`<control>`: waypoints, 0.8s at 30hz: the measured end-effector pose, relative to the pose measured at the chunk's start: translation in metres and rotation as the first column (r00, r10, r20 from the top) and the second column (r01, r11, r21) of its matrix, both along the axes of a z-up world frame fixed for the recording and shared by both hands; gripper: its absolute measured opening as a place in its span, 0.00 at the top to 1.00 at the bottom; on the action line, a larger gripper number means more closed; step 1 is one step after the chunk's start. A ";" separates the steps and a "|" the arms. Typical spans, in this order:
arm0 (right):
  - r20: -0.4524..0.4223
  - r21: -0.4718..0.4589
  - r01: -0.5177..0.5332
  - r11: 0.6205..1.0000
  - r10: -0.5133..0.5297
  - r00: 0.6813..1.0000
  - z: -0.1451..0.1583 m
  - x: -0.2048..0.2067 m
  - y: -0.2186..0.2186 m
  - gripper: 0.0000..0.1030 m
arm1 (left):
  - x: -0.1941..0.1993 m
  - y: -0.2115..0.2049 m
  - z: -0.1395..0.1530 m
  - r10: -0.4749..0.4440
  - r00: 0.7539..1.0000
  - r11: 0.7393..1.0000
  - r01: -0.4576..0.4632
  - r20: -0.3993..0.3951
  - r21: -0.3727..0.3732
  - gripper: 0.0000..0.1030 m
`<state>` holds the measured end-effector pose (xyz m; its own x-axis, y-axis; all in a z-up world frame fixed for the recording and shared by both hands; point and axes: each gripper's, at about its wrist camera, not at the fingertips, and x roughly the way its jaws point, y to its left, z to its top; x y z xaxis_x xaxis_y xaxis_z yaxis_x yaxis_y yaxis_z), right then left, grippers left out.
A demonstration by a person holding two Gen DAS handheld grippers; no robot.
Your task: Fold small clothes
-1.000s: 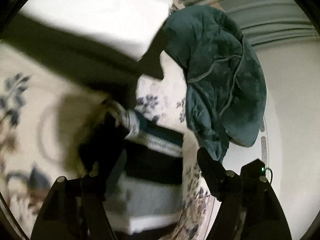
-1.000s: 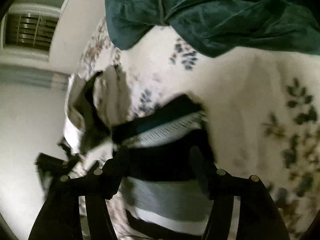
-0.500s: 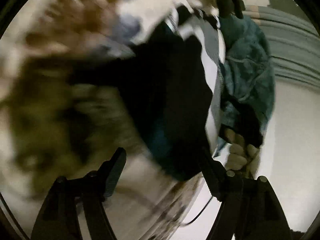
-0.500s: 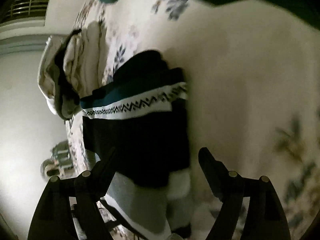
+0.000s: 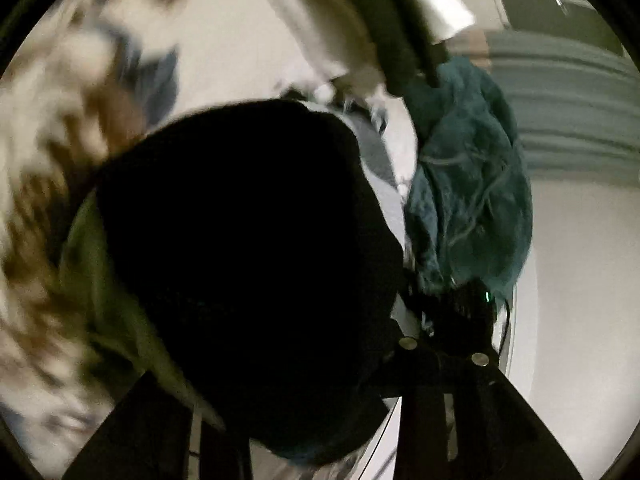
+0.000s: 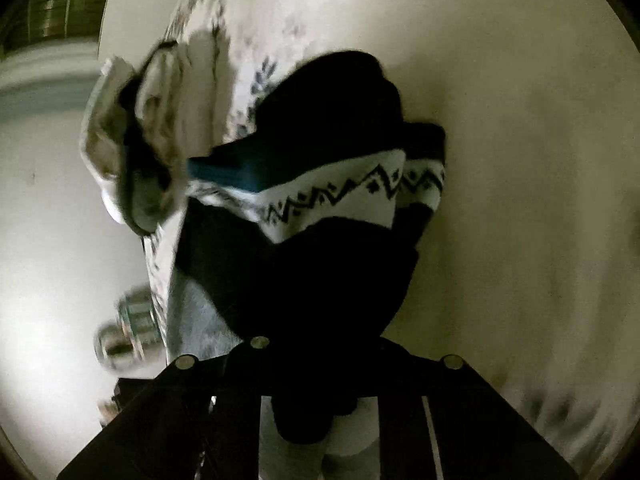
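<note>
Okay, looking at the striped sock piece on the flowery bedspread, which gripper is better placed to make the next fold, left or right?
Probably the right gripper. It looks shut on the patterned garment, whose zigzag band lies in clear view ahead. In the left gripper's blurred view, dark cloth fills the frame and hides its fingers.

A floral sheet (image 6: 520,160), cream with blue and brown leaf prints, covers the bed and fills most of both views. In the right wrist view a slatted window (image 6: 60,12) shows in the upper left of the frame, and a pale wall (image 6: 52,240) takes the left side. In the left wrist view a pale wall (image 5: 580,280) fills the right side, with grey horizontal bands (image 5: 568,120) above it. The light is dim.
</note>
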<state>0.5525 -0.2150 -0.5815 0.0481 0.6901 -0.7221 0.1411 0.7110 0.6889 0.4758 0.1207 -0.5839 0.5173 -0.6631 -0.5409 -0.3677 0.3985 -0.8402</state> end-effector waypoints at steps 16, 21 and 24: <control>-0.247 -0.141 0.072 0.987 -0.105 0.963 -0.009 -0.242 0.027 0.43 | -0.059 0.033 0.021 -0.284 0.930 0.880 0.349 -0.232 0.323 0.45; -0.151 -0.300 0.011 0.954 -0.059 0.987 0.040 -0.240 -0.023 0.43 | -0.139 0.063 0.045 -0.095 0.960 0.801 0.231 -0.263 0.553 0.23; -0.081 -0.318 0.026 0.948 -0.054 0.995 0.058 -0.216 -0.036 0.43 | -0.170 0.068 0.004 0.005 0.927 0.748 0.246 -0.375 0.617 0.15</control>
